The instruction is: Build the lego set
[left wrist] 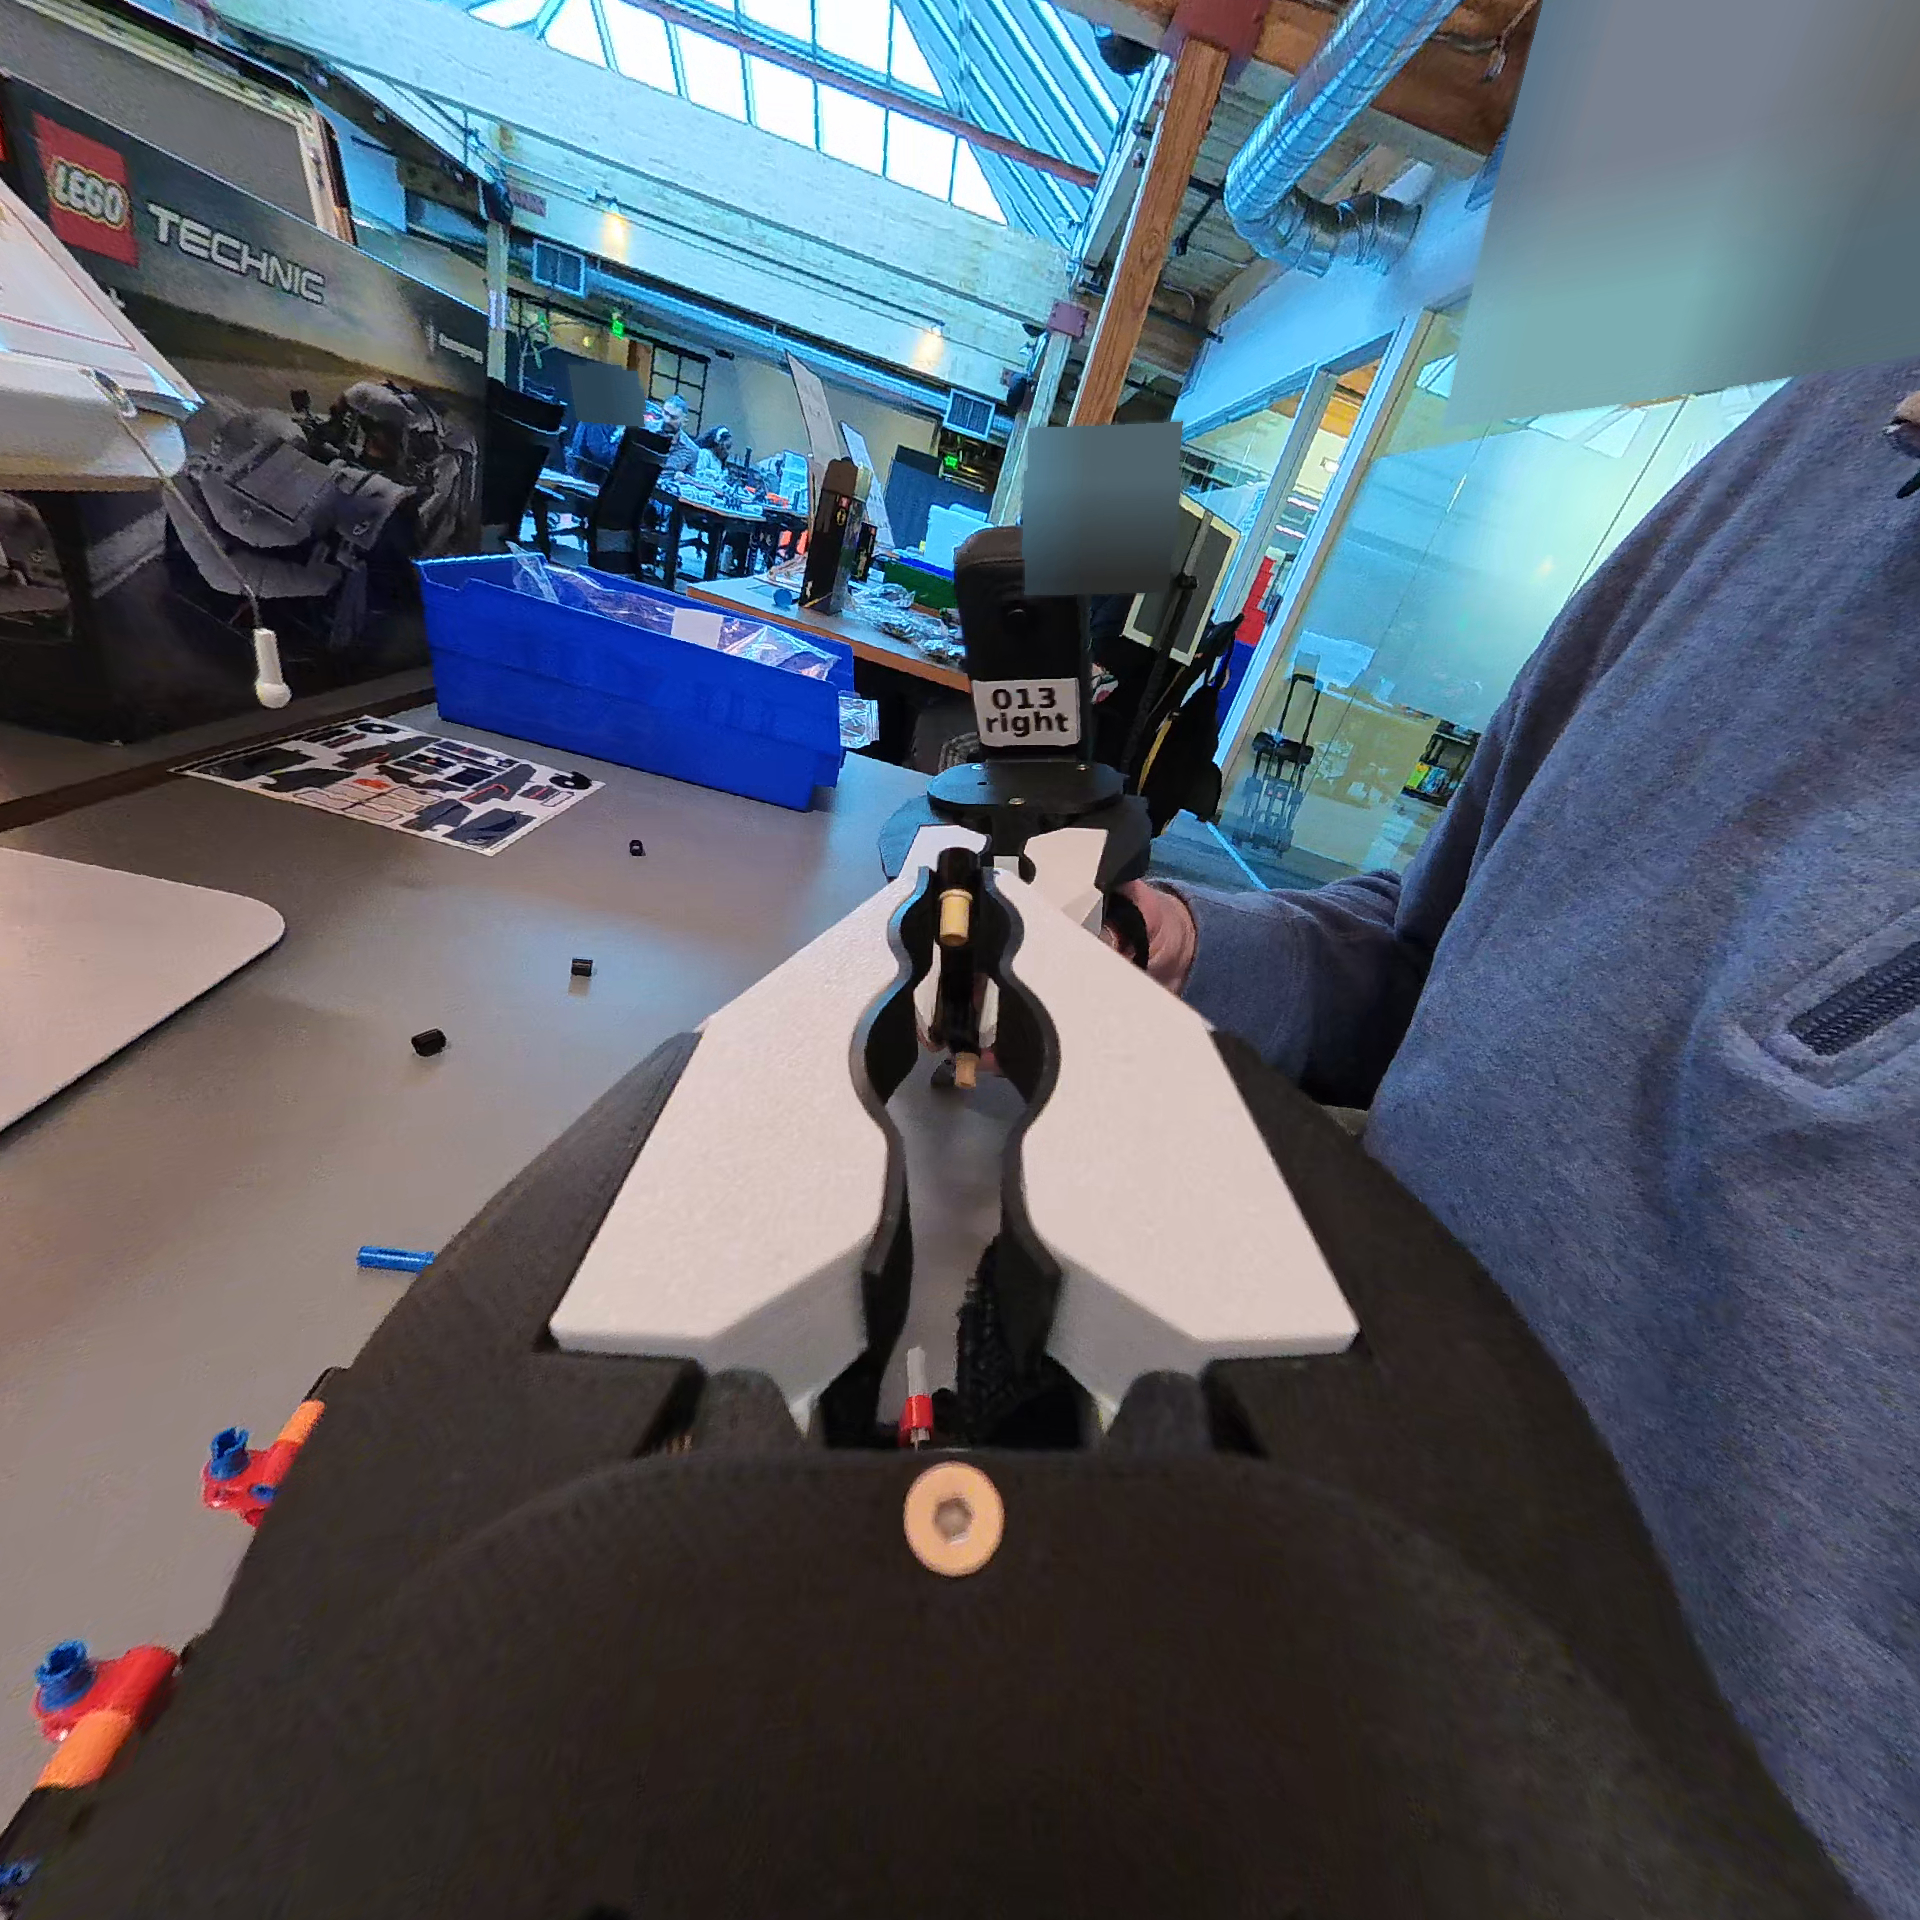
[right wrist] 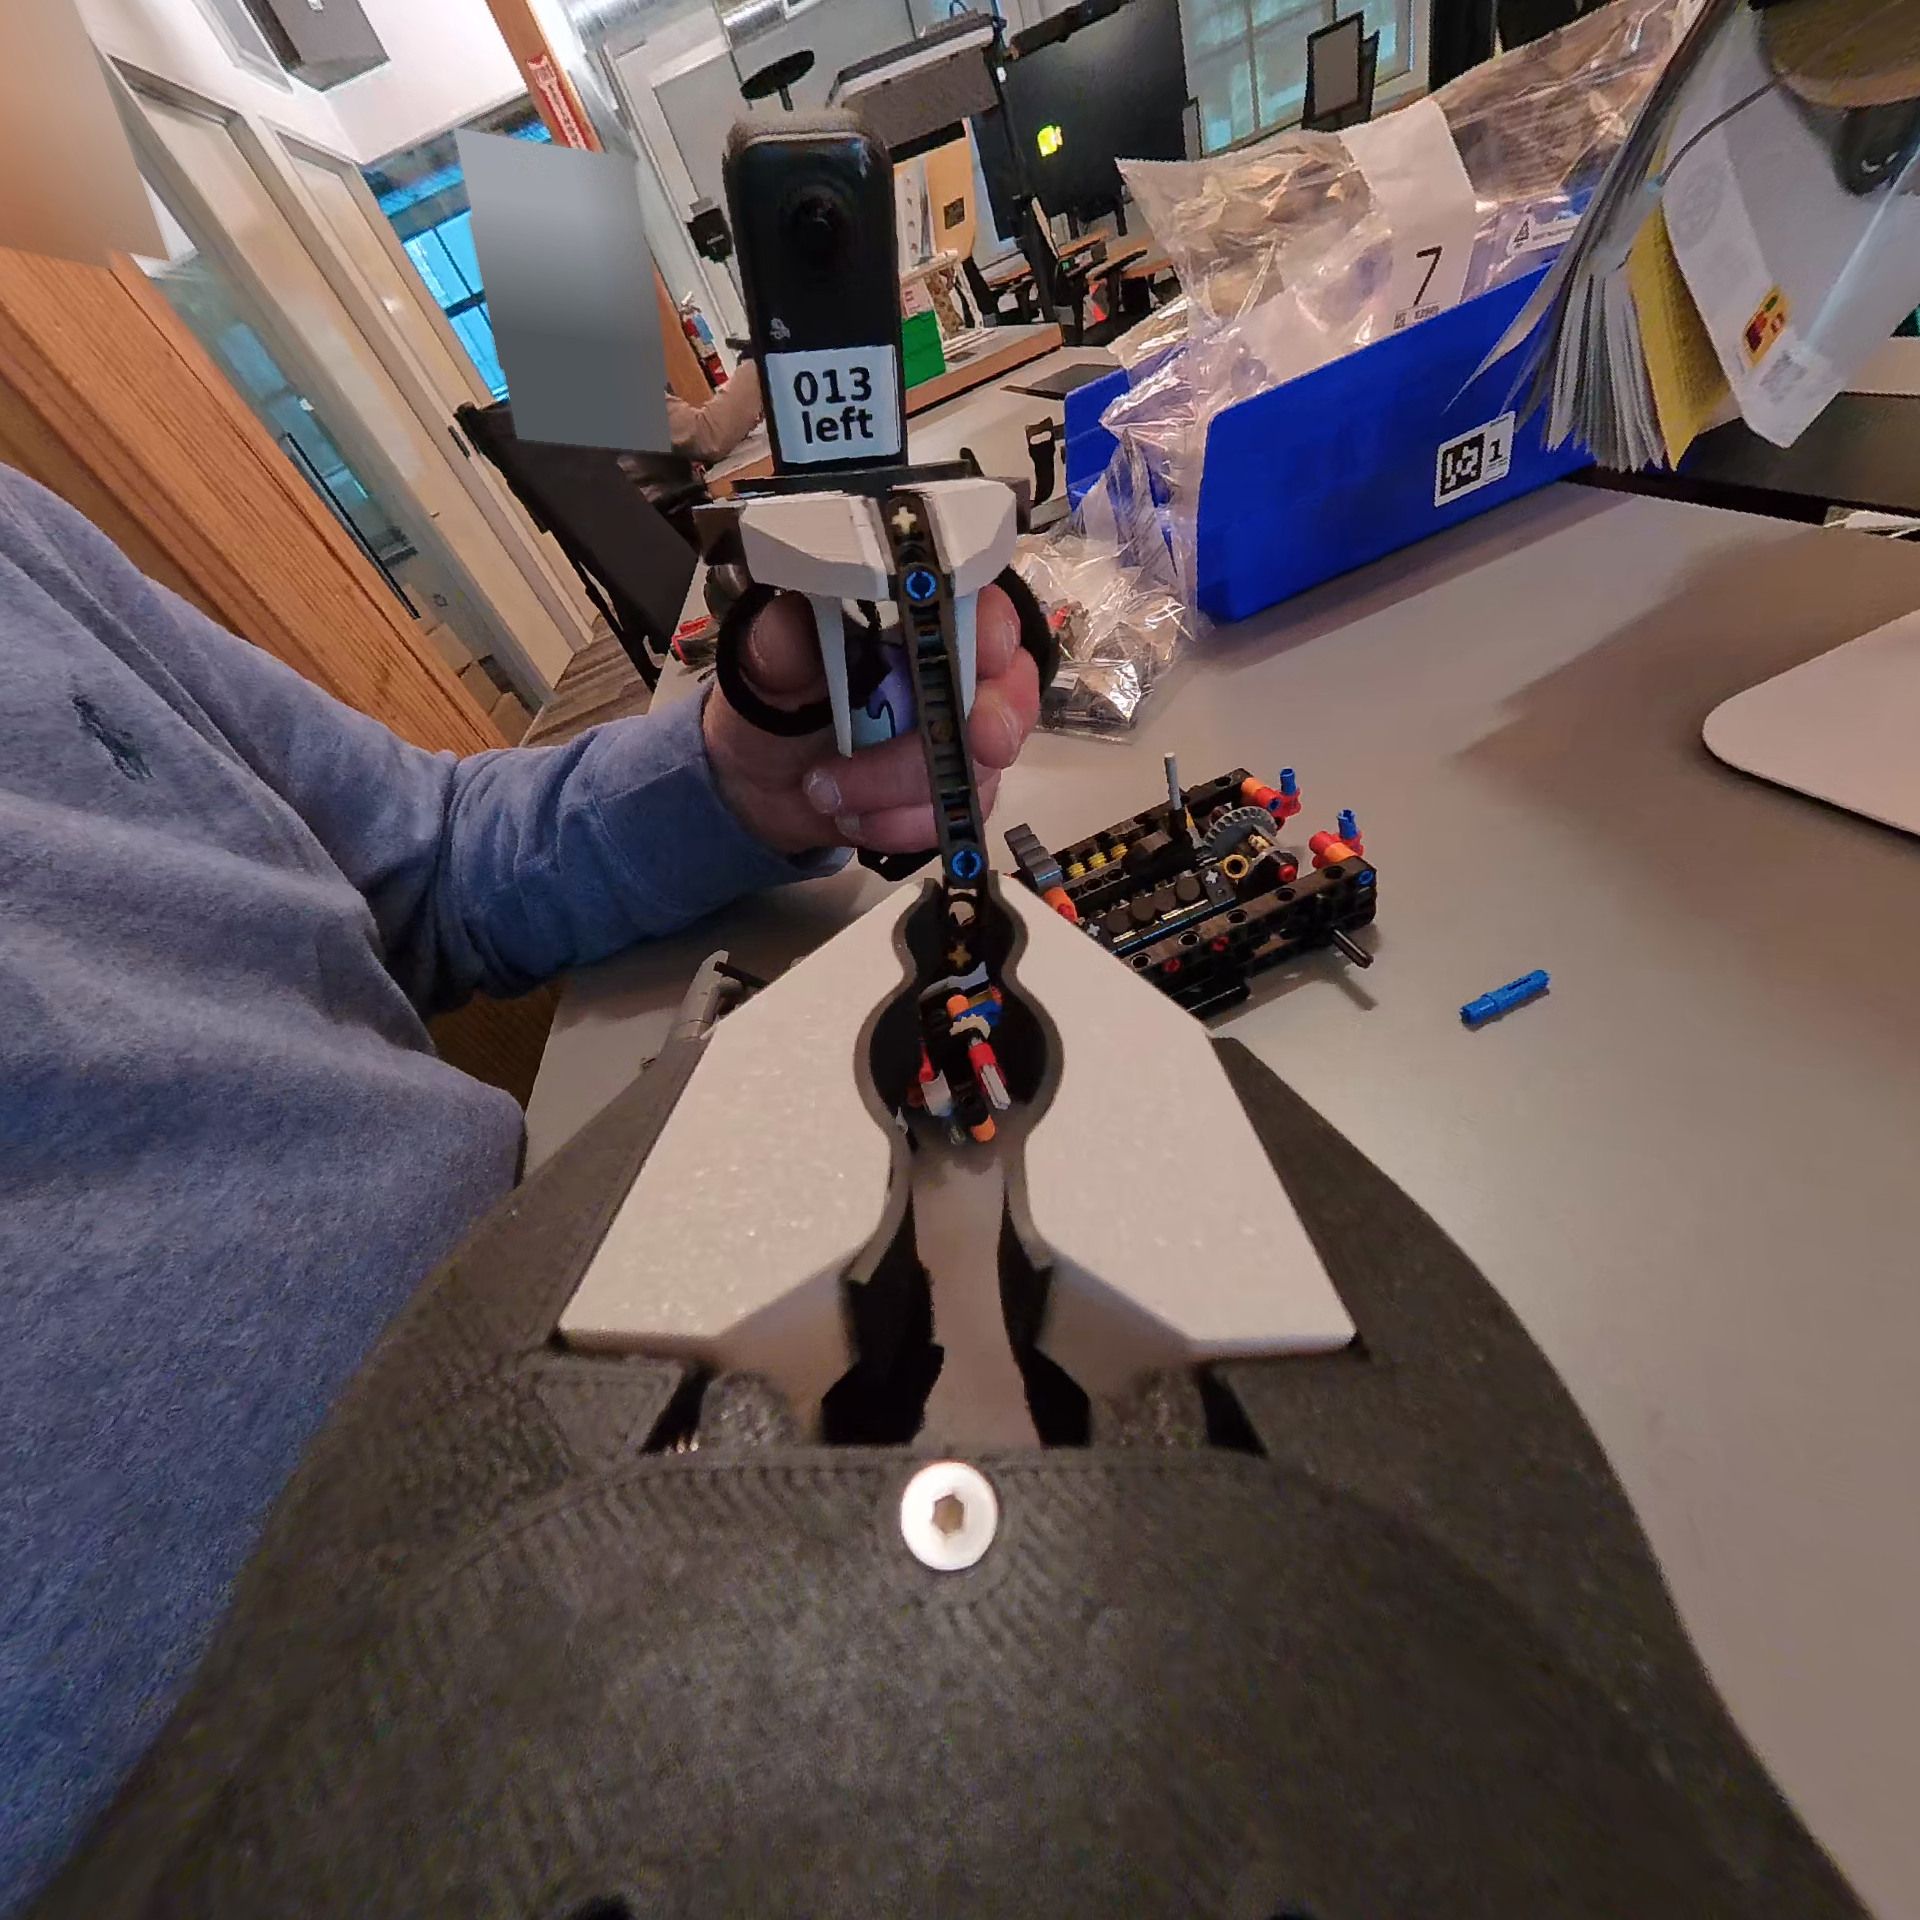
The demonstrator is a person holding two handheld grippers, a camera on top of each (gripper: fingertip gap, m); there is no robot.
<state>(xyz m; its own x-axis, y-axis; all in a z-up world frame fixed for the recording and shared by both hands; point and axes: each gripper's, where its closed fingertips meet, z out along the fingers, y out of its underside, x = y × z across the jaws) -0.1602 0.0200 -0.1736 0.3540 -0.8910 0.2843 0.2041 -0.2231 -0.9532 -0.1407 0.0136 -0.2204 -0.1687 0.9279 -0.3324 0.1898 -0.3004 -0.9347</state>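
A long black Technic beam (right wrist: 940,717) with blue pins spans between my two grippers, held above the table. My left gripper (left wrist: 958,883) is shut on one end, where the beam (left wrist: 952,977) shows edge-on with tan pins. My right gripper (right wrist: 961,899) is shut on the other end; a small red, orange and blue cluster (right wrist: 961,1049) on the beam sits between its fingers. The left gripper (right wrist: 904,561) faces me in the right wrist view, and the right gripper (left wrist: 1039,847) in the left wrist view. The partial black chassis build (right wrist: 1195,894) lies on the grey table.
A loose blue pin (right wrist: 1503,997) and small black pins (left wrist: 428,1040) lie on the table. A blue bin (right wrist: 1330,468) with bags, a sticker sheet (left wrist: 395,774), the set's box (left wrist: 208,416) and a white pad (left wrist: 104,956) stand around. A person's blue sleeve (right wrist: 312,831) is close. There is about 6 cm between the tips of the two grippers.
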